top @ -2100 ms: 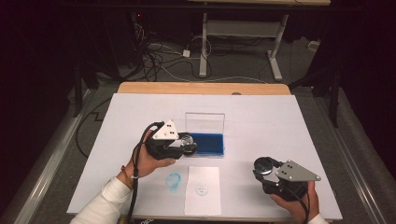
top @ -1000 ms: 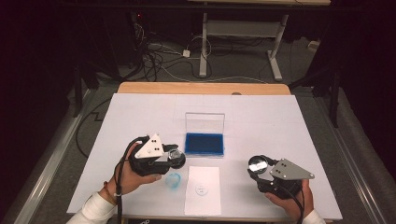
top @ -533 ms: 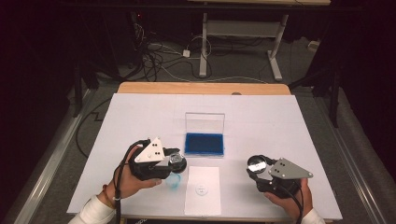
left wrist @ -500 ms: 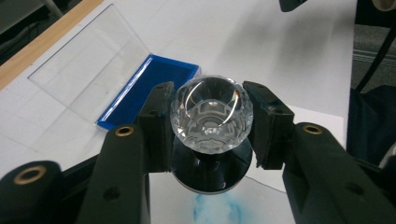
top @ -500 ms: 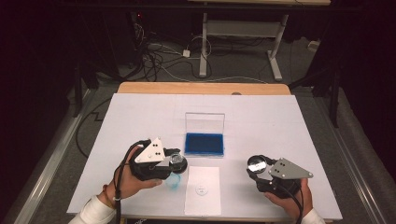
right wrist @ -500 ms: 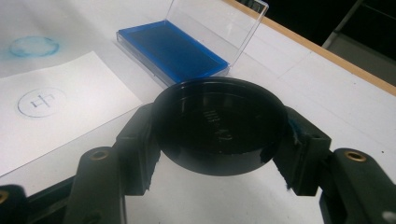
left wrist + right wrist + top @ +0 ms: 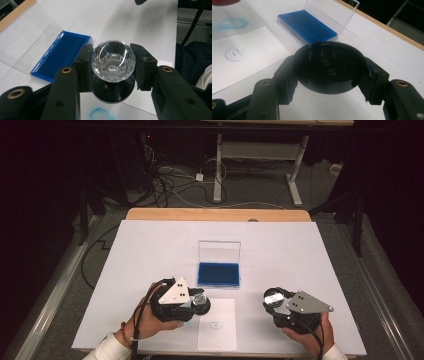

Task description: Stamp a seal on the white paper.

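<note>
I had the left tongs [image 7: 113, 65] shut tight on a clear glass stamp with a round knob full of little cut faces [image 7: 113, 61] and a shiny black round base, holding it by the knob so the flat base faced down. It hung just above the white desk [image 7: 300, 250], beside the white sheet of paper [image 7: 216, 324] that had a small blue ring printed on it [image 7: 237, 52]. I think I held it low like that so it could press down flat. The right tongs [image 7: 329, 75] were shut on a round black plastic cap [image 7: 329, 67], smooth and flat on top, kept off to the side near the desk's front edge. The blue ink pad in its clear plastic box [image 7: 218, 274] sat just behind the paper with its see-through lid standing up, so the ink was easy to reach. A smudgy blue ring [image 7: 100, 113] marked the bare desk by the paper
</note>
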### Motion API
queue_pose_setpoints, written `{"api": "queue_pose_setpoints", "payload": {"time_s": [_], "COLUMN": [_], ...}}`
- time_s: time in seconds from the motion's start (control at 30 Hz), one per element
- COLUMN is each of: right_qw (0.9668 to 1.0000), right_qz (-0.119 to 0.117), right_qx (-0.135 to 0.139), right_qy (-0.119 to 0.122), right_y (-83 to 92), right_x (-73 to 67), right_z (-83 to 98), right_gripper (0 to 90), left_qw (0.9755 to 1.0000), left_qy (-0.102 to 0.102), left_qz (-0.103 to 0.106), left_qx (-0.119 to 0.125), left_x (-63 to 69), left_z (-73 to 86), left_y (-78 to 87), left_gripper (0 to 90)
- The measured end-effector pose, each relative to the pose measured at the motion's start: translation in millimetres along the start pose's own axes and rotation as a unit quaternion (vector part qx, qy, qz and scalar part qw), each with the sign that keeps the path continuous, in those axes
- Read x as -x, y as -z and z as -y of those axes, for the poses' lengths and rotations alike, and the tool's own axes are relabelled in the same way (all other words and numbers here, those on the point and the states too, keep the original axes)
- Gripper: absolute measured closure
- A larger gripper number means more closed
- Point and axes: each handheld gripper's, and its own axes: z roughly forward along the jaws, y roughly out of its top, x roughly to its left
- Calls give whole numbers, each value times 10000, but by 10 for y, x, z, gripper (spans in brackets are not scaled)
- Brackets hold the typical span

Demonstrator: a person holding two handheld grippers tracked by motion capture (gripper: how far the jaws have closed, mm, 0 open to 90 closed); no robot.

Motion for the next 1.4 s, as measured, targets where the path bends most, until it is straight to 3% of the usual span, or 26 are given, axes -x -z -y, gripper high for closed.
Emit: {"api": "queue_pose_setpoints", "payload": {"time_s": [0.23, 0.53, 1.27, 1.4], "right_qw": [10000, 10000, 9999, 9999], "right_qz": [-4, -24, -40, -37], "right_qx": [-26, -76, -128, -127], "right_qy": [1, 21, 40, 42], "right_y": [-8, -21, -25, -23], "right_x": [0, -11, -19, -22], "right_z": [5, 13, 19, 18], "right_gripper": [389, 389, 389, 389], "left_qw": [9997, 9990, 9976, 9976], "left_qy": [-82, 8, -82, 12], "left_qz": [165, 336, 452, 483], "left_qx": [-148, -285, -511, -488], "left_x": [70, 72, 137, 117], "left_z": [25, 86, 126, 157], "left_y": [-236, -490, -702, -695], "left_gripper": [545, 545, 545, 545]}}
